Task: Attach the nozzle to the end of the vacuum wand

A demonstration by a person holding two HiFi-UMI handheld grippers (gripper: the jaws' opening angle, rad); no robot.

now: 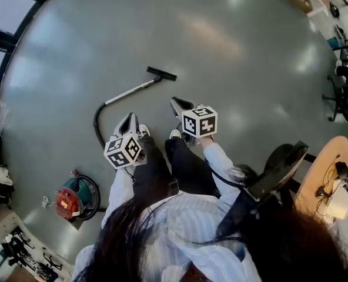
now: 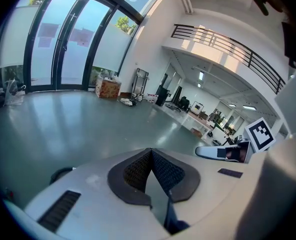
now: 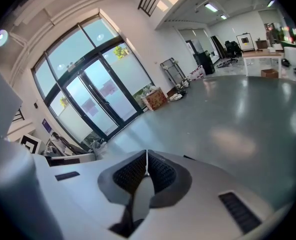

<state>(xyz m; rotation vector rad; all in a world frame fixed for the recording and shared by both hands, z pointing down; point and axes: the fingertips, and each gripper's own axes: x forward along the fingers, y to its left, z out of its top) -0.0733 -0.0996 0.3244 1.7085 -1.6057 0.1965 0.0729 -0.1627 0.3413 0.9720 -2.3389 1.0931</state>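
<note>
1. Left gripper [image 1: 129,122] and right gripper [image 1: 178,105] are both pressed together, empty, held up off the floor [image 1: 238,57].
2. The wand [image 1: 136,90] lies at 12 o'clock from the feet, and the nozzle [image 1: 161,73] at its far end looks joined already.
3. Risk: that glossy floor could let the wand skid if it's nudged. The hose [image 1: 96,125] by the shoes could also snag.
4. Big open hall with glass doors [image 2: 63,44].

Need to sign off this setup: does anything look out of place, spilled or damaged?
Nothing stands out. The vacuum wand lies on the floor, black nozzle at its far end, hose curving from its near end; the red vacuum sits nearby. No spill or damage shows.
</note>
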